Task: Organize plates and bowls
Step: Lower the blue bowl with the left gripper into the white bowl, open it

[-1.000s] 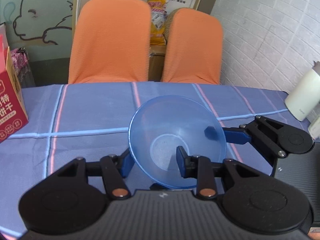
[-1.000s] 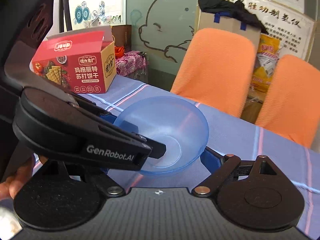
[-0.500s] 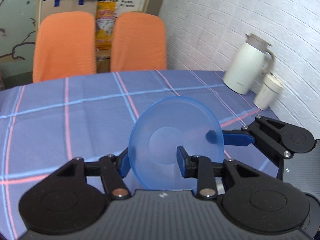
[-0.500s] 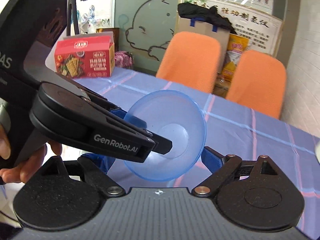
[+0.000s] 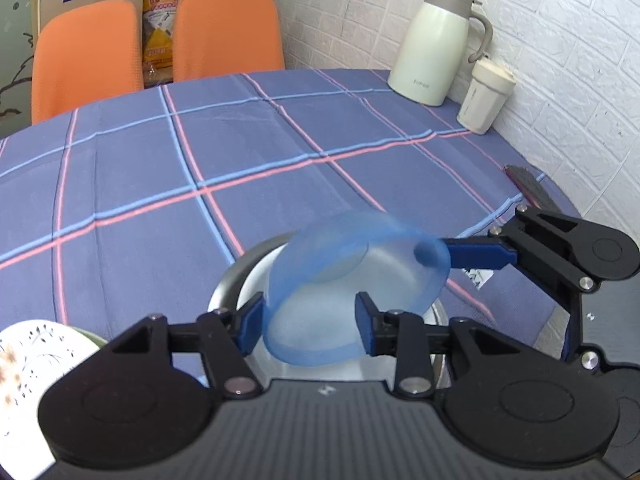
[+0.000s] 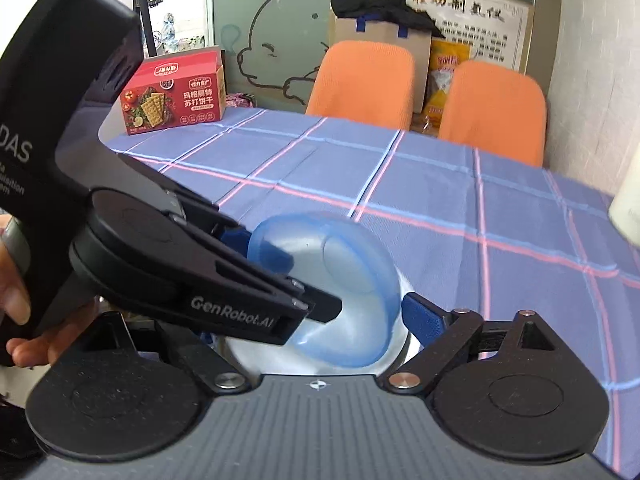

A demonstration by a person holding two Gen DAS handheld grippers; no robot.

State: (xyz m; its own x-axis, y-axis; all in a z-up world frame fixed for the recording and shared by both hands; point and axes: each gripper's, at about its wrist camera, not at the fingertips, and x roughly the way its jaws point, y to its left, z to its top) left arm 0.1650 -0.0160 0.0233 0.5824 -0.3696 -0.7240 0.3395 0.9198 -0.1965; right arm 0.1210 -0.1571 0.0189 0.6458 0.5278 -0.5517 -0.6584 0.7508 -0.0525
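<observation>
Blue translucent bowl (image 5: pixel 352 284): one, tilted and motion-blurred, held in the air directly over a steel bowl (image 5: pixel 232 280) at the near edge of the worktop (image 5: pixel 280 160). Whether the two touch cannot be told.

Left gripper (image 5: pixel 308 322): jaws part open, one blue pad outside the blue bowl's wall and one inside it. Through the blur, whether the pads actually press the wall cannot be told.

Right gripper (image 5: pixel 436 254): reaches in from the right; one blue finger shows in the left wrist view, its tip at the bowl's far right rim. In its own view (image 6: pixel 320 316) the jaws stand wide, right pad just beside the bowl; the left pad is hidden behind the other tool, so its grip cannot be told.

White patterned plate (image 5: pixel 36 360): near left corner, partly out of view.

Worktop cloth: blue with pink and pale blue checks.

Cream jug (image 5: pixel 436 44) and cream cup (image 5: pixel 484 96): far right, by the white brick wall, just beside each other.

Red cracker box (image 6: pixel 174 96): far left edge.

Two orange chairs (image 5: pixel 224 32): beyond the far edge.

A hand (image 6: pixel 16 320) holds the left tool's handle.
</observation>
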